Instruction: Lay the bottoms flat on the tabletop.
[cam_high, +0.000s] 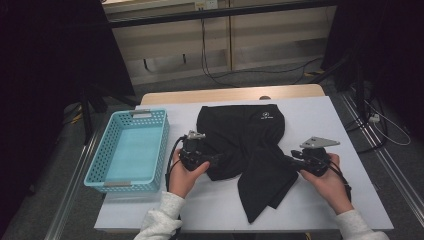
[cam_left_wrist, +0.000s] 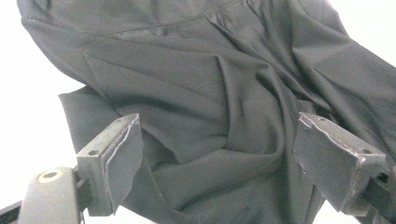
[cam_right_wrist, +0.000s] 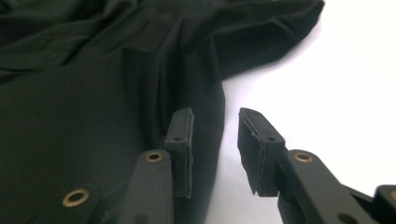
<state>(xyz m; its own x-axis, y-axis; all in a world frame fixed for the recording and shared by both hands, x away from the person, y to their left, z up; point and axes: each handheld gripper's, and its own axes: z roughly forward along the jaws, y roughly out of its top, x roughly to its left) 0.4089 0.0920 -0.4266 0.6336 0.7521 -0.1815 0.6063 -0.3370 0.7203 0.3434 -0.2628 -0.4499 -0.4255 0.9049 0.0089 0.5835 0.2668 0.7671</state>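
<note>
Both tools stood apart: the left tool wide over the crumpled black fabric garment, the right tool parted at its hem, gripping nothing. Pinching one layer near the edge would serve best. White worktop lay free rightward; a turquoise plastic basket stood left.

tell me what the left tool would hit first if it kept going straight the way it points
Most likely the black garment. The left tool points across the table at it, jaws standing wide, and in the left gripper view the cloth lies directly ahead between and beyond them. How close the pads already are is hard to judge.
</note>
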